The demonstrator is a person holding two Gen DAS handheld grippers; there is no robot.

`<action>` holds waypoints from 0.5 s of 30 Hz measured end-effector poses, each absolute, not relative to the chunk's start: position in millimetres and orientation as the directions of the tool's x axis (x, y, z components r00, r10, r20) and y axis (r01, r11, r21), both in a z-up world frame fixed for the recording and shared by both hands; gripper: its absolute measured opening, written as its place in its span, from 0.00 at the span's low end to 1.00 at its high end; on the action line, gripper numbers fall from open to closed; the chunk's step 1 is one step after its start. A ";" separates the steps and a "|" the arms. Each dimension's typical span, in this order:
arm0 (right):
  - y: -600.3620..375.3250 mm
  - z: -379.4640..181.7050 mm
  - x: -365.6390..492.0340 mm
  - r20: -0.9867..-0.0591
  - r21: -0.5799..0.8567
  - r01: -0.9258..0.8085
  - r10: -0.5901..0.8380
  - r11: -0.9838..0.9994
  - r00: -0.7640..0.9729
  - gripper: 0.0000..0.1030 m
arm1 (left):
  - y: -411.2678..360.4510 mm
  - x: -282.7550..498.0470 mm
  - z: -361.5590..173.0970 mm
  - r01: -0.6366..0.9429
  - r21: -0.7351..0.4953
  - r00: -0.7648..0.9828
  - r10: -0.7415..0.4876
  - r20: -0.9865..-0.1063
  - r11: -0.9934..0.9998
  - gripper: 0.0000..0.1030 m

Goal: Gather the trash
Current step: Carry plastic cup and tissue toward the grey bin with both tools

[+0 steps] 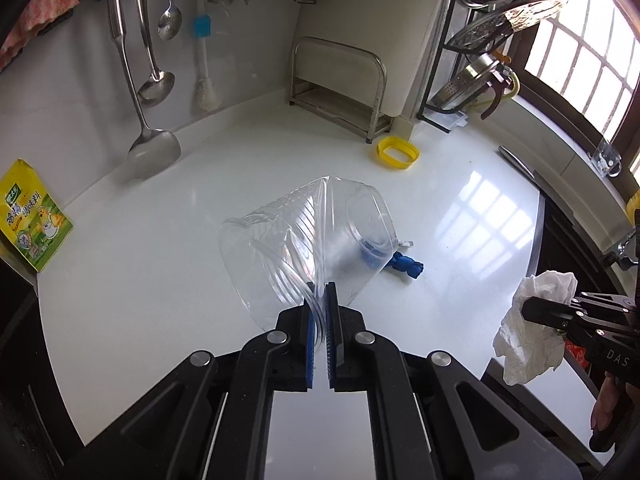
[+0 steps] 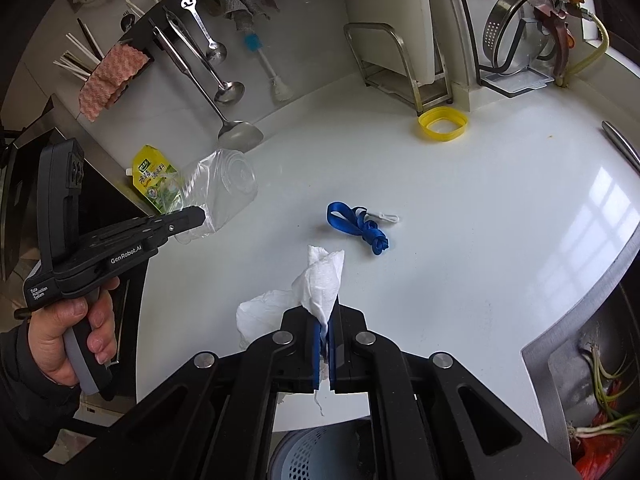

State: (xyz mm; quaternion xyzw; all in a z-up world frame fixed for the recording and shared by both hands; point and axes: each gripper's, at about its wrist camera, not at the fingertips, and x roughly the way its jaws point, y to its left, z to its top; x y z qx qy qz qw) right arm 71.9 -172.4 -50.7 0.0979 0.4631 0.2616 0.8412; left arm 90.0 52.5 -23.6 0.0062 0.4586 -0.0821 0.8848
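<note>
My left gripper (image 1: 320,300) is shut on the rim of a clear plastic jar (image 1: 304,240) and holds it tilted above the white counter (image 1: 160,272); the jar also shows in the right wrist view (image 2: 224,196). My right gripper (image 2: 326,320) is shut on a crumpled white tissue (image 2: 316,284), which also shows in the left wrist view (image 1: 532,328). A blue lanyard strap (image 2: 360,228) lies on the counter ahead of the tissue. A yellow plastic lid ring (image 2: 443,123) lies near the back.
A yellow-green seasoning pouch (image 1: 32,224) stands at the counter's left edge. Ladles (image 1: 154,148) and a brush hang on the back wall. A metal rack (image 1: 340,88) and dish rack stand at the back. A sink (image 2: 592,400) holds scraps at right. A grey basket (image 2: 316,456) sits below.
</note>
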 end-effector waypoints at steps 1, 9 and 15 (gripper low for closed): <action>-173.8 -50.8 67.2 -0.728 0.407 -0.347 0.529 0.845 0.436 0.02 | 50.0 84.4 -23.6 0.161 -0.061 0.565 -0.142 -0.813 0.985 0.05; -186.0 -51.1 35.0 -0.737 0.395 -0.324 0.507 0.860 0.448 0.02 | 31.0 51.9 -24.7 0.212 -0.058 0.542 -0.167 -0.824 0.976 0.05; -193.4 -54.0 12.9 -0.746 0.388 -0.313 0.495 0.867 0.445 0.02 | 14.0 26.0 -30.2 0.266 -0.055 0.513 -0.190 -0.837 0.962 0.05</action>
